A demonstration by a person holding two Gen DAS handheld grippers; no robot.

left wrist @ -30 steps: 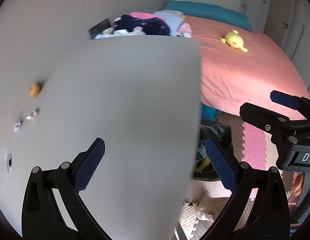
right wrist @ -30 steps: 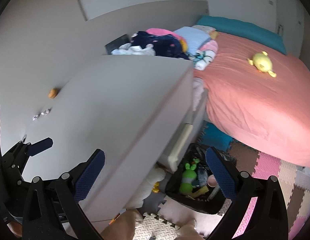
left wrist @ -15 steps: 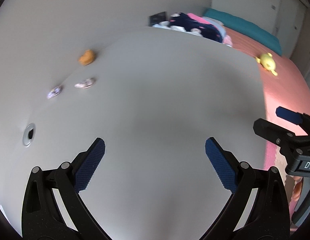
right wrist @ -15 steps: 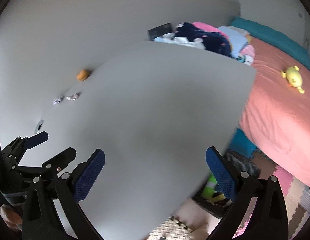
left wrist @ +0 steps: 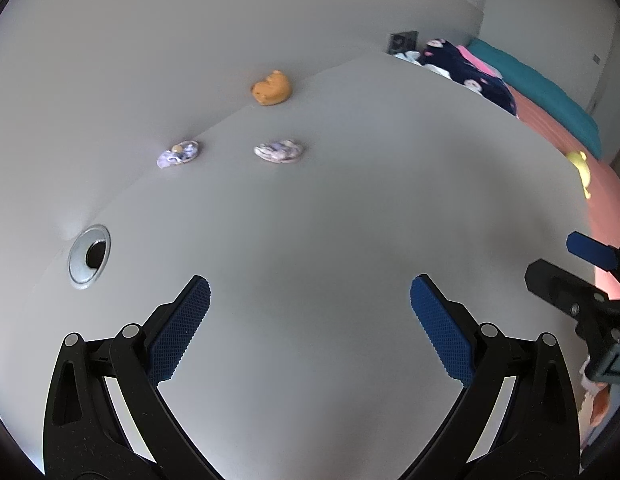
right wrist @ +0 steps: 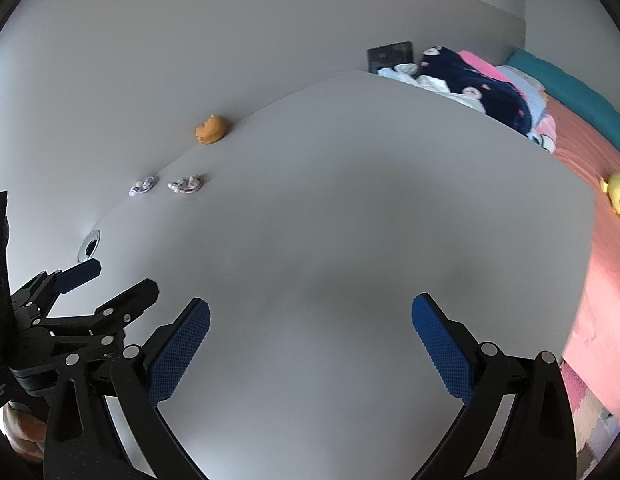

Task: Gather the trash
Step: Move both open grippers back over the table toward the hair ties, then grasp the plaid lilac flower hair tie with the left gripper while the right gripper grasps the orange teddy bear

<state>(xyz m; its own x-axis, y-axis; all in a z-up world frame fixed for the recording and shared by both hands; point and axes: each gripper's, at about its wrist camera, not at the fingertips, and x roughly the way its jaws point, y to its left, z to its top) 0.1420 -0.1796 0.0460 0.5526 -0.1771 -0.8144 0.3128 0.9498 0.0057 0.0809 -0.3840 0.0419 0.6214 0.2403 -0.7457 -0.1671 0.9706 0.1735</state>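
On the grey table (left wrist: 350, 208) lie three bits of trash, far from both grippers. An orange crumpled piece (left wrist: 271, 88) (right wrist: 210, 129) rests against the wall. In front of it lie a purple-white crumpled wrapper (left wrist: 279, 151) (right wrist: 185, 184) and a second one (left wrist: 178, 154) (right wrist: 142, 186) by the wall. My left gripper (left wrist: 310, 284) hovers open over the near table, with nothing between its blue pads. My right gripper (right wrist: 310, 304) is open and empty too. It shows at the right edge (left wrist: 582, 260) of the left wrist view; the left one shows at the lower left (right wrist: 116, 280).
A round cable hole (left wrist: 89, 256) sits in the table near the wall. A dark frame (right wrist: 390, 56) and a pile of clothes (right wrist: 470, 76) lie at the far end. To the right stands a bed with a pink cover (right wrist: 602, 216) and a yellow plush toy (right wrist: 618, 196).
Both views have swung left from the bed and floor onto the tabletop. The black bin on the floor has gone out of view, and the trash now looks nearer. Both grippers stay open.
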